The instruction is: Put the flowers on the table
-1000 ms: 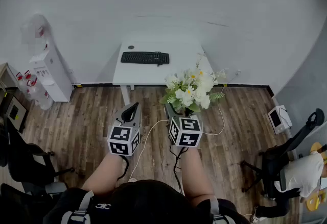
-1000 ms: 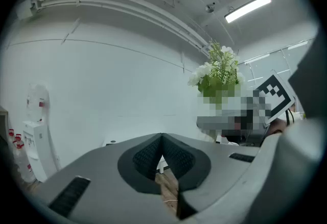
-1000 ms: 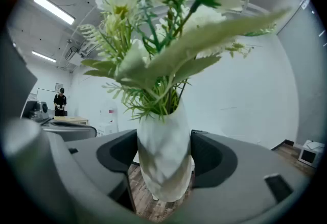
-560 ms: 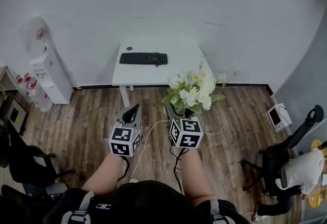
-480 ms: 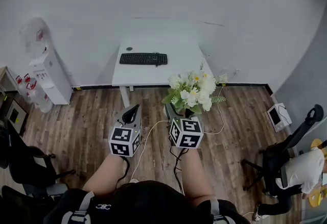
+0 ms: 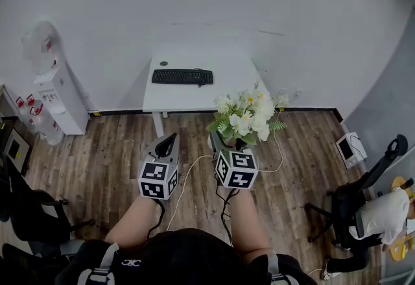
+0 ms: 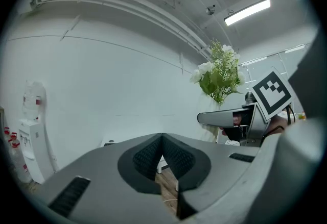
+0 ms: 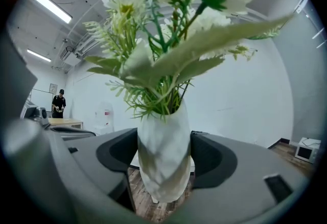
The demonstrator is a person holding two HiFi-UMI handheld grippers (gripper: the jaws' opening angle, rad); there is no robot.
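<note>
A white vase of white flowers and green leaves is clamped upright between the jaws of my right gripper. In the head view the right gripper holds the bouquet above the wood floor, just in front of the white table. My left gripper hangs beside it to the left, jaws closed together with nothing between them. From the left gripper view the flowers show at the upper right.
A black keyboard lies on the table's left half. A water dispenser stands at the left wall. Office chairs stand at both sides, a small white appliance on the floor right. Cables trail across the floor.
The table has drawn slightly closer in the head view; the flowers have shifted a little to the right and lower. Both grippers keep their state.
</note>
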